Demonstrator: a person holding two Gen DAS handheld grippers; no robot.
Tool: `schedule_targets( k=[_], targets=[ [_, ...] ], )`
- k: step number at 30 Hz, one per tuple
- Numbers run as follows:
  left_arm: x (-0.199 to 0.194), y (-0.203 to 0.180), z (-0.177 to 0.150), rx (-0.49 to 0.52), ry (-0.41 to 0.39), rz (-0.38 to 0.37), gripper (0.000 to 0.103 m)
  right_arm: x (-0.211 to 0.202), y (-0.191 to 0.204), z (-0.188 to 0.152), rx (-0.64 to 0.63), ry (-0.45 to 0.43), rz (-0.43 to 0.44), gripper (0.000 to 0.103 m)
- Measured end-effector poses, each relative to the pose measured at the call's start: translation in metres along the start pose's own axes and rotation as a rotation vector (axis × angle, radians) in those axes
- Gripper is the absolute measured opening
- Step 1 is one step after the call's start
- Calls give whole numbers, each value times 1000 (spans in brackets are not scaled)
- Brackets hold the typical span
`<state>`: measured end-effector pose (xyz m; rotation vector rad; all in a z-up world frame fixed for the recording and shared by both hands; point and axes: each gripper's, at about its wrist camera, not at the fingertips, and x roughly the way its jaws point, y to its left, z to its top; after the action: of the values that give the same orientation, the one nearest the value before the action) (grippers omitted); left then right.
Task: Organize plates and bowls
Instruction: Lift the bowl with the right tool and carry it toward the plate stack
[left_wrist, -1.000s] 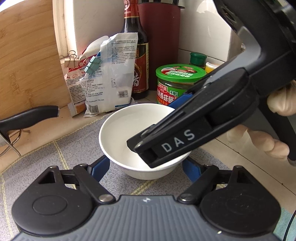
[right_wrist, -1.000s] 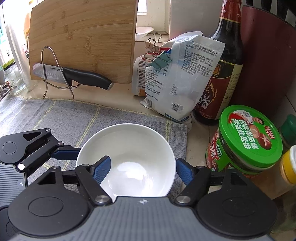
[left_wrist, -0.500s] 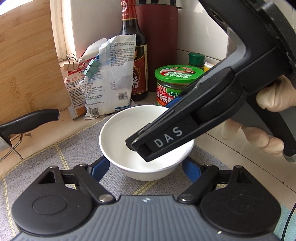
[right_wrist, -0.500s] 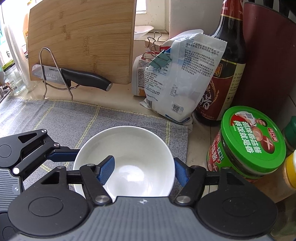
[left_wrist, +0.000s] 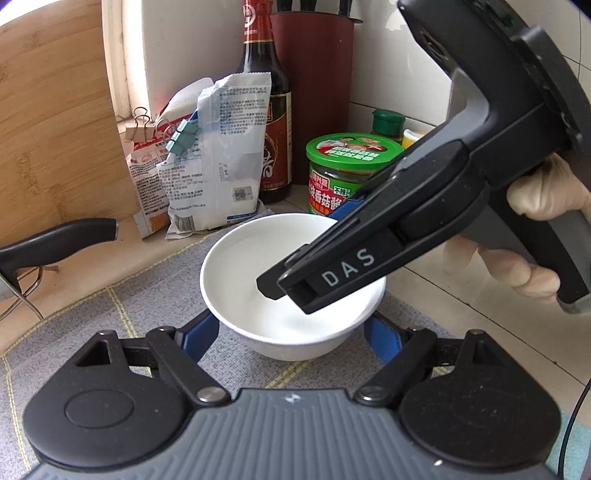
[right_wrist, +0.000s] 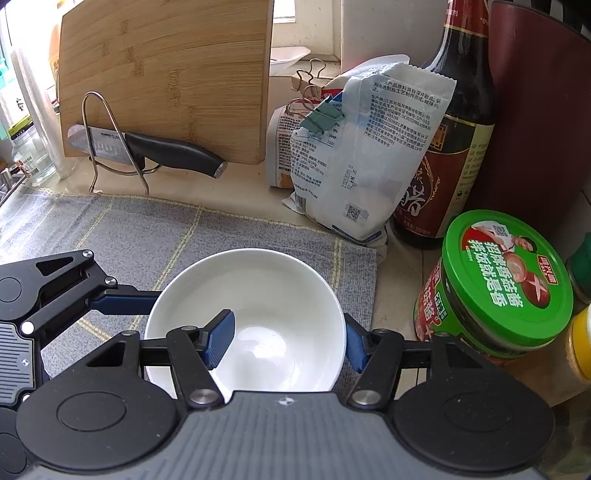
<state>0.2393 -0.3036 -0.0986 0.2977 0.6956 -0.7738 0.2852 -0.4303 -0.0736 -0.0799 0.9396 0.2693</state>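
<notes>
1. Bowl (right_wrist: 258, 295) first: 1 white bowl sits upright on the grey mat (right_wrist: 147, 236), near the mat's right edge, just beside the green-lidded jar (right_wrist: 506, 273).
2. Right gripper (right_wrist: 288, 339) is closing on the bowl's right wall, with 1 blue pad inside the bowl and the other outside the rim; whether the pads press yet, I cannot tell for sure.
3. Left gripper (left_wrist: 291, 332) hangs released, its blue fingers either side of the bowl's near wall and clear of it.
4. Progress, as I judge it: early. The bowl has not left the mat, so the grasp is only forming.
5. Left to do: lift the bowl and set it wherever it belongs. No plates and no stack show in either view, so the destination is unknown.
</notes>
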Motion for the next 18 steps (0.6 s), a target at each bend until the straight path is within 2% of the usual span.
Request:
schedule_targets(
  k=[12,18],
  targets=[
    [1,1,1,18,-3,3,86,3,-17,1,94,16,68,59],
    [2,1,1,26,0,15,88,5,-16,1,94,19,55,59]
  ],
)
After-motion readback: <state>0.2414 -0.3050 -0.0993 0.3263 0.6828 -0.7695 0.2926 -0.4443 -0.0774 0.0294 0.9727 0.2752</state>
